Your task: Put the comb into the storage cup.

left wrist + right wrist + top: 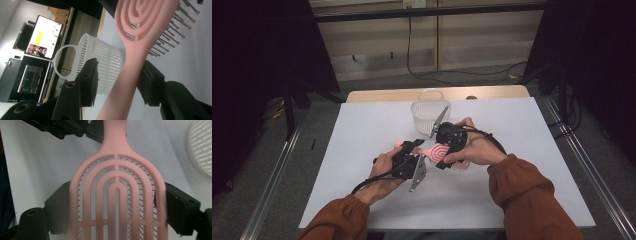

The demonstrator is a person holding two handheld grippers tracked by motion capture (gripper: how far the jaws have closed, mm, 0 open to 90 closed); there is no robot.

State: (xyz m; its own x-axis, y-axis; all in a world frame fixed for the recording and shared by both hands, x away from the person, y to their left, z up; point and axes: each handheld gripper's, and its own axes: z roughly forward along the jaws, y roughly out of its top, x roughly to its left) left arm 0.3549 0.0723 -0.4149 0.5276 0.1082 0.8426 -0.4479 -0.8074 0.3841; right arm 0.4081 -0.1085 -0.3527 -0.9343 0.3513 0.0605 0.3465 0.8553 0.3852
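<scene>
Right claw (116,207) clamps pink hairbrush (116,185); left claw (117,80) straddles handle

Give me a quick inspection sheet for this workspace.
Surface: white table top, bare around the work.
Job's things: pink hairbrush held above the table; white slotted basket at the far edge.
Clutter: nothing seen.
Grippers: right gripper clamps the brush head; left gripper has the handle between its jaws, one pad touching, a gap at the other.
Cables: a black cable trails from each gripper; another runs across the floor beyond.
Surroundings: dark curtains, lit monitors.
</scene>
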